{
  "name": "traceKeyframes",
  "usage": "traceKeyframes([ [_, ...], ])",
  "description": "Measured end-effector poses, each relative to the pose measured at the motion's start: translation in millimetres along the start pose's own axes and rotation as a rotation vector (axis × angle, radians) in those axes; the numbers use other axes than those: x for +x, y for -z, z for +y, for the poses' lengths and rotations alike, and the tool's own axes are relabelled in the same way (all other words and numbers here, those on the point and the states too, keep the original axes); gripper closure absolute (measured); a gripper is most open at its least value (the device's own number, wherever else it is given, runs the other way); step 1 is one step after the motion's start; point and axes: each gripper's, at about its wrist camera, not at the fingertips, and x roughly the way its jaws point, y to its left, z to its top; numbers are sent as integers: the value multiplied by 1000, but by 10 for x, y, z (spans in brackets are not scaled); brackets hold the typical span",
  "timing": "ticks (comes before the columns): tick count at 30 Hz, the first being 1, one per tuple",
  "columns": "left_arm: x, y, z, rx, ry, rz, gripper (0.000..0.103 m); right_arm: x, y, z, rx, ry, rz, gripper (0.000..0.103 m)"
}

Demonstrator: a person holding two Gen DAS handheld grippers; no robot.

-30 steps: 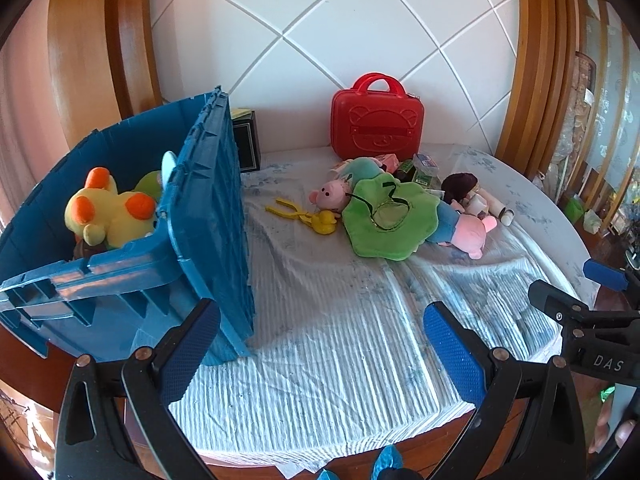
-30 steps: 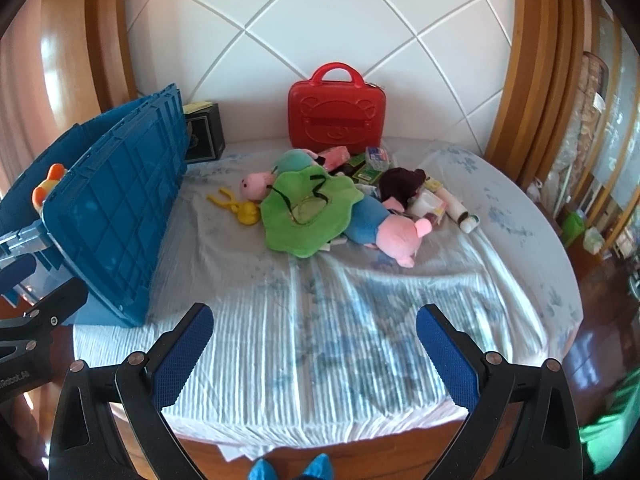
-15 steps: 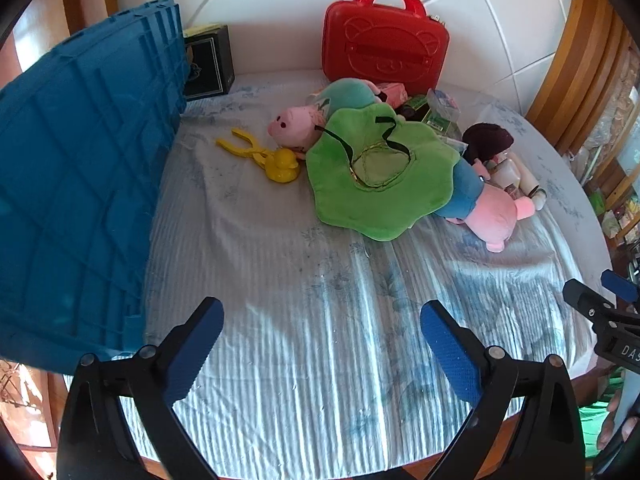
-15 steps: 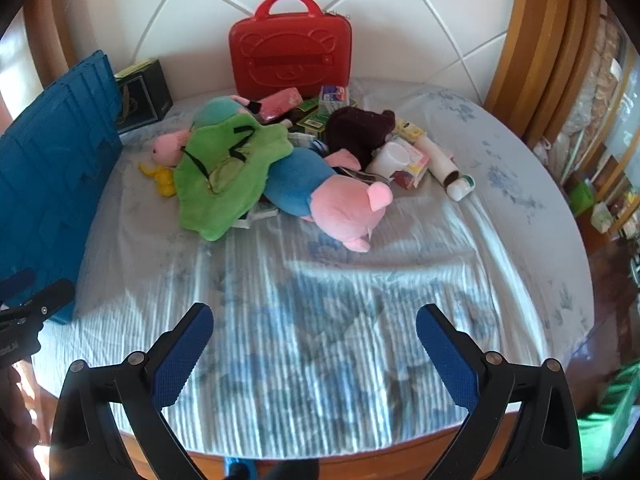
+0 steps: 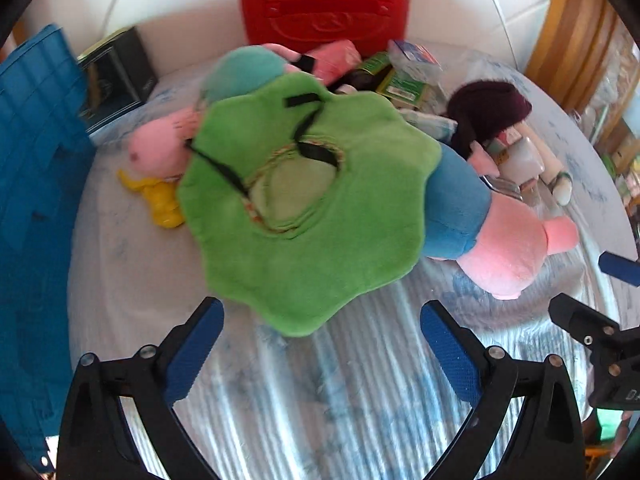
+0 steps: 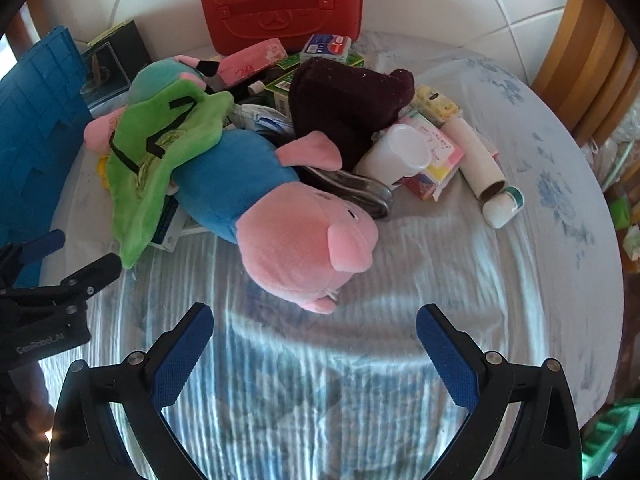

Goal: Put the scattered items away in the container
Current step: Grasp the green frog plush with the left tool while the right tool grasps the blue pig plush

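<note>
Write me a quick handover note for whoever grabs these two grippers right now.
Left hand-held gripper: open, empty, facing the green plush piece.
Right hand-held gripper: open, empty, facing the pink-and-blue pig plush.
Blue container stands at the left edge of the table; its inside is out of view.
Not yet tidied: the green piece, both pig plushes, a yellow toy, a dark plush, a white cup, tubes, packets and small boxes, all piled mid-table in front of the red case.
Nothing is gripped yet; start with the nearest plush.
</note>
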Motion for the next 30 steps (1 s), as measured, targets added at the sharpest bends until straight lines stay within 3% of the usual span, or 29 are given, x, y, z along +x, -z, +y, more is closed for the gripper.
traceKeyframes([
  [6, 370, -182, -104, 33, -30, 11, 6, 158, -77, -102, 11, 9, 34, 0],
  [8, 430, -247, -59, 28, -36, 2, 26, 213, -127, -54, -4, 0, 35, 0],
  [9, 460, -281, -27, 24, -28, 0, 29, 235, -155, -20, -11, -5, 33, 0],
  [11, 532, -331, 48, 10, -26, 9, 52, 295, -229, 51, -24, -10, 30, 0],
  [15, 450, -326, 204, -37, -25, -7, 61, 440, -366, 186, -55, -11, 32, 0],
  [16, 386, -295, 248, -50, -26, -14, 79, 465, -392, 224, -68, -10, 31, 0],
  [17, 316, -262, 293, -62, -31, -15, 90, 487, -411, 261, -81, -7, 30, 0],
  [21, 168, -174, 433, -102, -18, -8, 93, 583, -495, 451, -151, 3, 23, 0],
  [25, 308, -217, 432, -89, -32, 4, 93, 736, -581, 634, -236, 70, 14, 0],
  [30, 398, -294, 401, -91, -52, -5, 92, 967, -677, 738, -272, 45, 29, 0],
])
